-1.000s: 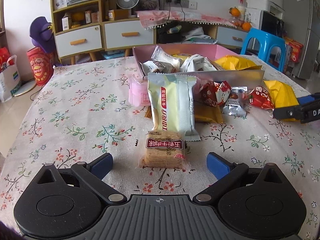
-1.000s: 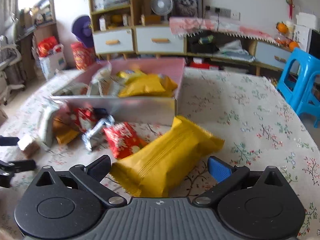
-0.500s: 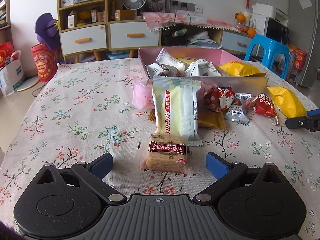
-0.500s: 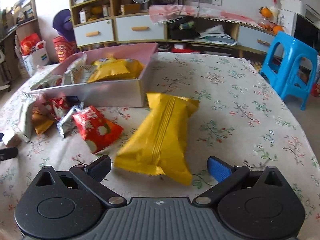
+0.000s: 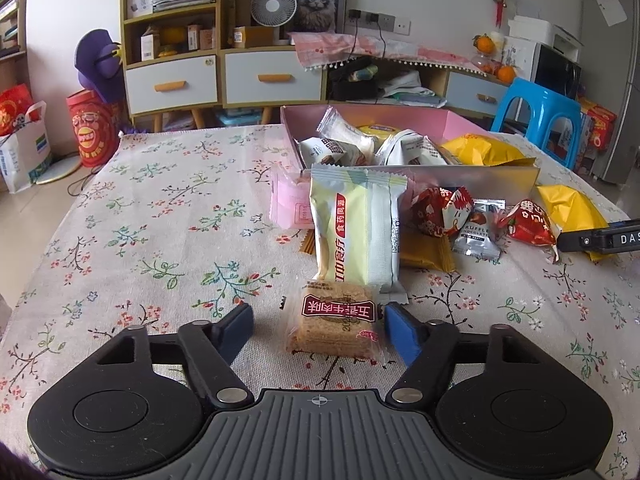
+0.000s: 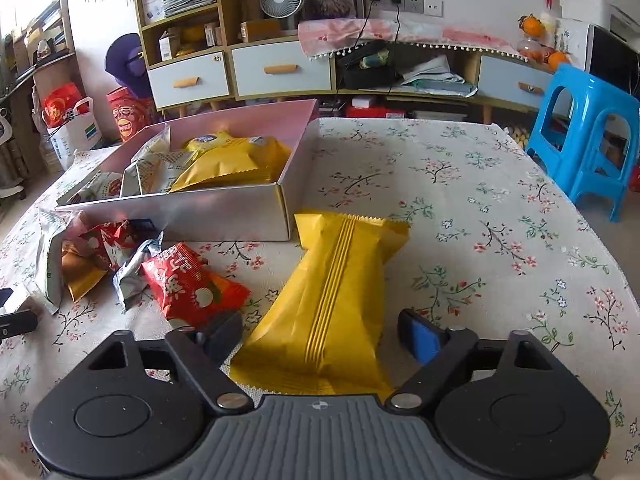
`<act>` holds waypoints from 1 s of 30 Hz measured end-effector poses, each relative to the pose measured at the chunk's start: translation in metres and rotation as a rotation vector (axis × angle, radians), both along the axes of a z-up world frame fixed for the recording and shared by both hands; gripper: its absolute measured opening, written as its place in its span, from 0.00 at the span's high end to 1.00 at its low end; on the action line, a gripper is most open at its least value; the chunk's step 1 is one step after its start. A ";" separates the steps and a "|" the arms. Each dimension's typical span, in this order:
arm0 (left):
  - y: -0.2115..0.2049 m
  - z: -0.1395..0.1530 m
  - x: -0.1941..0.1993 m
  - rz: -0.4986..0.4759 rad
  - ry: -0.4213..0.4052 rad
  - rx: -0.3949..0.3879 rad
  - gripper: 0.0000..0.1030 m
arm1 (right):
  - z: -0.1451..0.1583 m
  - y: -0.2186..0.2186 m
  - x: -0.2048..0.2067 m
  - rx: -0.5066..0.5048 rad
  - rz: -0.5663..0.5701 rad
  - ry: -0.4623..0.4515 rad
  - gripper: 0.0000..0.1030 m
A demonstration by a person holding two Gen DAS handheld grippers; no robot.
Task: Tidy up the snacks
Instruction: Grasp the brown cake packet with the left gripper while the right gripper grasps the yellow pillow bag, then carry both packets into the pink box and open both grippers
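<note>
My left gripper (image 5: 318, 326) is open low over the floral tablecloth, its jaws either side of a small brown biscuit pack (image 5: 334, 324); the right pad is near the wrapper, the left stands apart. Beyond lies a pale green-white snack pack (image 5: 356, 232). My right gripper (image 6: 320, 334) is open around the near end of a long yellow snack bag (image 6: 332, 300) lying on the table. The pink box (image 5: 424, 178) holds several snacks; it also shows in the right wrist view (image 6: 224, 212).
Loose red packs (image 6: 188, 288), a silver chocolate pack (image 5: 478, 232), an orange pack (image 5: 424, 248) and a pink pack (image 5: 290, 206) lie before the box. A blue stool (image 6: 592, 136) stands off the table's right edge. Cabinets line the far wall.
Both grippers have moved forward and lower over their snacks, and their jaws have narrowed. The yellow bag now lies lengthwise between the right jaws; the biscuit pack now sits between the left jaws.
</note>
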State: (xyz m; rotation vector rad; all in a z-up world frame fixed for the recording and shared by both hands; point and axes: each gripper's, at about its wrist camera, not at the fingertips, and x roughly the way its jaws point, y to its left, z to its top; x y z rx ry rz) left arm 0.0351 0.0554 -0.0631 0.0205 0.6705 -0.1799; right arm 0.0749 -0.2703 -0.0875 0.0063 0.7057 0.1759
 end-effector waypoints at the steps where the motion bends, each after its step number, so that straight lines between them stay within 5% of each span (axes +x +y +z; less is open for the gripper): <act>1: -0.001 0.000 0.000 -0.004 -0.002 0.004 0.41 | 0.001 0.001 0.000 -0.004 0.004 -0.004 0.35; 7: -0.003 0.006 -0.002 -0.015 -0.005 0.010 0.61 | 0.003 0.002 -0.001 -0.019 0.001 -0.016 0.52; 12: 0.002 0.010 0.001 0.019 0.006 0.000 0.62 | 0.007 -0.003 0.003 0.001 -0.024 -0.002 0.59; 30: 0.005 0.038 0.008 0.057 -0.020 -0.069 0.62 | 0.031 -0.002 0.003 0.030 -0.038 -0.044 0.63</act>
